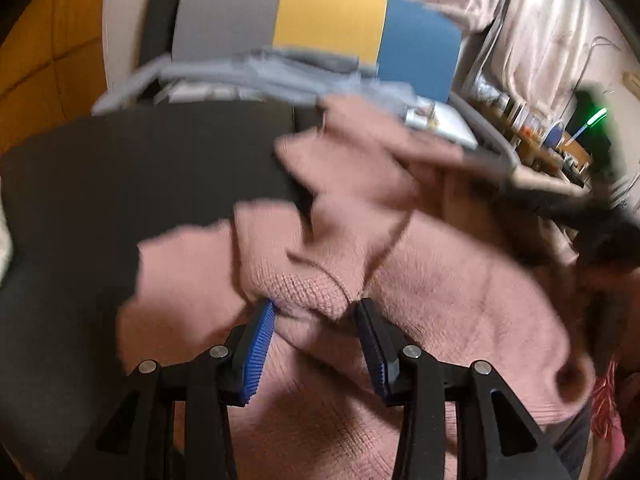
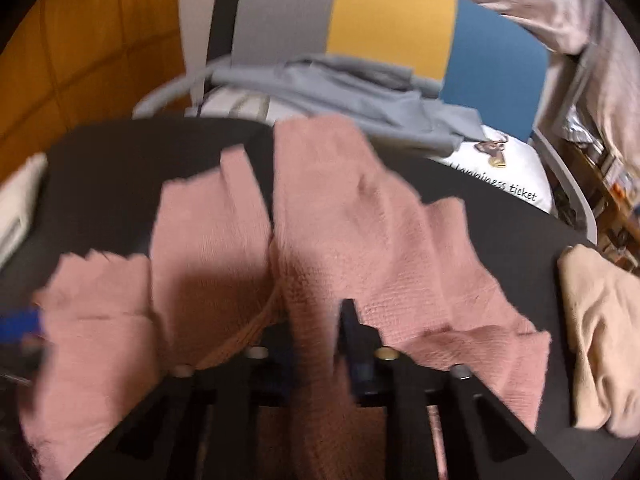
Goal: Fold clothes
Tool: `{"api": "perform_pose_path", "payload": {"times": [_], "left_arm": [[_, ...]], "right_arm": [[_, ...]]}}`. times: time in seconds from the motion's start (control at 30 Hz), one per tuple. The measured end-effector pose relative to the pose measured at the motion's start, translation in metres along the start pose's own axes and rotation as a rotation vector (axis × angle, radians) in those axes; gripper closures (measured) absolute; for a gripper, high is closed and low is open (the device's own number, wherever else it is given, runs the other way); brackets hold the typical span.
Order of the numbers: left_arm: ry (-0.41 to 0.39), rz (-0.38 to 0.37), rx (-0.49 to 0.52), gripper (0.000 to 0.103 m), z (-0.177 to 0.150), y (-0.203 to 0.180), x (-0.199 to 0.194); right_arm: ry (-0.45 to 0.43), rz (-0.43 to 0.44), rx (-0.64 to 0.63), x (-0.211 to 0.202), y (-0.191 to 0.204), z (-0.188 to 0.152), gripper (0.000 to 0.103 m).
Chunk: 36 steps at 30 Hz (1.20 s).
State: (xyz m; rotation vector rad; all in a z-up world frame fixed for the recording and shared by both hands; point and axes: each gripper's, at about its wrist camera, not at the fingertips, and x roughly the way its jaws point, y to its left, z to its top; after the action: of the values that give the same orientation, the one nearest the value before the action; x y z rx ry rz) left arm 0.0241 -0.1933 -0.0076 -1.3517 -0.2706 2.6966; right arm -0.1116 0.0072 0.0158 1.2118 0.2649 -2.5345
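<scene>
Left wrist view: the left hand-held gripper (image 1: pixel 316 312) is pinching a bunched fold of the pink sweater (image 1: pixel 420 288) lying on the dark desk (image 1: pixel 120 168), while the right hand-held gripper (image 2: pixel 316 320) is clamping another fold (likely to lift and fold it).

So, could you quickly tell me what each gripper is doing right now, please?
Left gripper: jaws partly apart, closed on a bunched fold of the pink knit sweater.
Right gripper: closed on the same sweater's fabric.
</scene>
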Motion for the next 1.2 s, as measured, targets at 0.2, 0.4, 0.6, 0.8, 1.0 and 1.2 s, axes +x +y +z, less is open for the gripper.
{"api": "perform_pose_path", "payload": {"times": [0.2, 0.4, 0.6, 0.8, 1.0, 1.2], "left_arm": [[-0.050, -0.003, -0.041, 0.059, -0.019, 0.005, -0.001], [-0.072, 0.088, 0.051, 0.059, -0.028, -0.010, -0.003], [-0.070, 0.096, 0.007, 0.059, -0.029, -0.012, -0.005], [-0.065, 0.008, -0.073, 0.060, -0.025, 0.003, -0.018], [-0.179, 0.023, -0.242, 0.059, -0.031, 0.051, -0.047], [-0.079, 0.055, -0.207, 0.059, -0.033, 0.056, -0.035]], "right_arm": [[-0.118, -0.008, 0.088, -0.025, -0.038, 0.009, 0.094], [-0.269, -0.107, 0.214, -0.115, -0.048, -0.030, 0.094], [-0.265, -0.359, 0.422, -0.171, -0.114, -0.119, 0.095], [-0.043, -0.279, 0.619, -0.138, -0.164, -0.186, 0.092], [-0.355, -0.102, 0.390, -0.226, -0.087, -0.139, 0.010], [-0.167, 0.245, -0.003, -0.186, 0.044, -0.100, 0.011]]}}
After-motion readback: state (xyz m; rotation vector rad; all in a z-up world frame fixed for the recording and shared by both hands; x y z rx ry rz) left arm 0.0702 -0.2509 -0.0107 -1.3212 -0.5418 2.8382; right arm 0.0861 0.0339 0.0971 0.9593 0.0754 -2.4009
